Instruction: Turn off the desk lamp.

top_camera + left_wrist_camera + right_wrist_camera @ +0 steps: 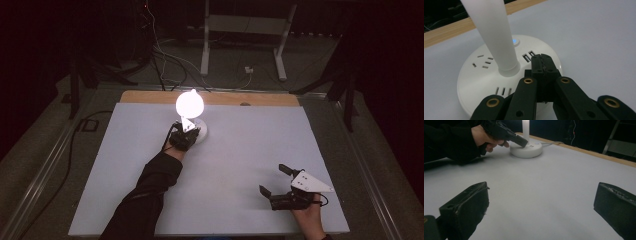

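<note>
A white desk lamp stands at the back of the table, its round base (481, 75) carrying sockets, USB ports and a small blue-lit button (514, 41). Its head (189, 103) glows bright. My left gripper (541, 63) is shut with nothing between its jaws, its tip over the base just right of the white stem (496, 37); I cannot tell whether it touches. In the high view the left gripper (192, 131) sits at the lamp base. My right gripper (274, 178) rests open near the front right, jaws wide apart, its black fingertips (466, 207) framing bare table.
The grey-white table top (240, 150) has a wooden strip (260, 98) along its far edge. Beyond it, on the dark floor, lie cables (165, 55) and a white stand's legs (240, 30). A sleeved forearm (145, 195) crosses the left half of the table.
</note>
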The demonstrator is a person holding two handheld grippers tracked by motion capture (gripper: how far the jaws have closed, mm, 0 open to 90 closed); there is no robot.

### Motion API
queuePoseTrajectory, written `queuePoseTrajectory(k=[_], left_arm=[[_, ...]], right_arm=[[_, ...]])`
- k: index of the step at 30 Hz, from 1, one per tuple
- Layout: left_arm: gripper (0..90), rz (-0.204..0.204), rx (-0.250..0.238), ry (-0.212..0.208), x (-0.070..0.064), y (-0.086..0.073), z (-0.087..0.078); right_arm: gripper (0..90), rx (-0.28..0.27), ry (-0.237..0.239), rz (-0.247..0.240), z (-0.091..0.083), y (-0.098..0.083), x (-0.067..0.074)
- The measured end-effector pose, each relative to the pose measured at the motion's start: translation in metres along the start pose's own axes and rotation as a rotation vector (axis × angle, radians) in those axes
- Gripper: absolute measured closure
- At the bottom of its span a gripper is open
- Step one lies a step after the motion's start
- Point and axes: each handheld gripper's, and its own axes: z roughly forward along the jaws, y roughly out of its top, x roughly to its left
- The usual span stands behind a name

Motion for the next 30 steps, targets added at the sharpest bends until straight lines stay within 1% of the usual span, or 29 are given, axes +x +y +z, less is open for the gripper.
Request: queuePoseTrajectory(k=[3, 4, 6, 7, 8, 9, 11, 12, 13, 15, 16, 17, 19, 20, 21, 22, 23, 24, 25, 27, 28, 29, 30], left_arm=[[90.0, 0.009, -0.001, 0.004, -0.001, 0.0, 0.0], [90.0, 0.001, -0.002, -0.001, -0.001, -0.001, 0.0], [90.0, -0.001, 0.004, -0.005, 0.0, 0.0, 0.0], [90.0, 0.01, 0.007, 0.002, -0.001, 0.001, 0.0], [90.0, 0.044, 0.016, 0.021, -0.003, 0.001, 0.0], [90.0, 0.053, 0.016, 0.031, -0.004, 0.002, 0.001], [90.0, 0.05, 0.024, 0.038, -0.003, 0.003, 0.002], [90.0, 0.026, 0.013, 0.013, -0.002, 0.003, 0.001], [90.0, 0.01, 0.013, -0.012, -0.001, 0.004, 0.0], [90.0, 0.008, 0.009, -0.02, -0.002, 0.004, -0.002], [90.0, 0.02, 0.003, -0.013, -0.003, 0.006, -0.004], [90.0, -0.012, -0.015, -0.029, -0.001, 0.01, -0.009], [90.0, -0.02, -0.018, -0.033, -0.001, 0.012, -0.011], [87.6, -0.028, -0.017, -0.042, -0.001, 0.014, -0.013], [87.6, -0.027, -0.015, -0.052, 0.0, 0.015, -0.015], [84.9, -0.022, -0.016, -0.053, -0.001, 0.016, -0.017], [81.6, -0.027, -0.008, -0.086, -0.001, 0.018, -0.021], [79.8, -0.027, -0.008, -0.086, -0.001, 0.018, -0.021], [76.1, -0.024, -0.004, -0.092, -0.001, 0.019, -0.023], [75.4, -0.028, 0.012, -0.114, -0.001, 0.021, -0.026], [69.0, -0.031, 0.016, -0.122, -0.001, 0.021, -0.027], [69.0, -0.02, 0.026, -0.122, -0.001, 0.022, -0.029], [63.7, -0.021, 0.031, -0.125, -0.002, 0.022, -0.031]], right_arm=[[0.0, 0.002, 0.001, 0.002, 0.0, 0.0, 0.0], [0.0, 0.003, 0.001, 0.001, 0.001, 0.0, 0.0], [0.0, 0.002, 0.001, 0.003, 0.001, 0.0, 0.0], [0.0, 0.006, 0.002, 0.001, 0.001, 0.0, 0.0], [0.0, 0.008, 0.003, 0.0, 0.001, 0.0, 0.001], [0.0, 0.008, 0.003, 0.0, 0.001, 0.0, 0.001], [0.0, 0.009, 0.004, 0.0, 0.001, 0.0, 0.001], [0.0, 0.004, 0.003, -0.003, 0.001, 0.0, 0.001], [0.0, 0.001, 0.002, -0.001, 0.0, 0.0, 0.001], [0.0, 0.0, 0.0, 0.003, 0.0, 0.0, 0.0], [0.0, 0.0, 0.0, 0.003, 0.0, 0.0, 0.0], [0.0, 0.0, -0.001, 0.007, 0.0, 0.0, -0.001], [0.0, -0.001, -0.001, 0.004, 0.0, 0.0, -0.001], [0.0, -0.002, 0.0, 0.001, 0.0, 0.0, -0.001], [0.0, -0.002, 0.0, 0.001, 0.0, 0.0, -0.001], [0.0, -0.002, -0.001, 0.0, 0.0, 0.0, 0.0], [0.0, -0.002, -0.001, 0.001, 0.0, 0.0, -0.001], [0.0, -0.001, -0.002, 0.003, 0.0, 0.0, -0.001], [0.0, 0.0, -0.002, 0.003, 0.0, 0.0, -0.001], [0.0, 0.0, -0.003, 0.004, 0.0, 0.0, -0.001], [0.0, 0.0, -0.004, 0.003, 0.0, 0.0, 0.0], [0.0, 0.0, -0.004, 0.003, 0.0, 0.0, 0.0], [0.0, 0.0, -0.004, 0.002, 0.0, 0.0, 0.0]])
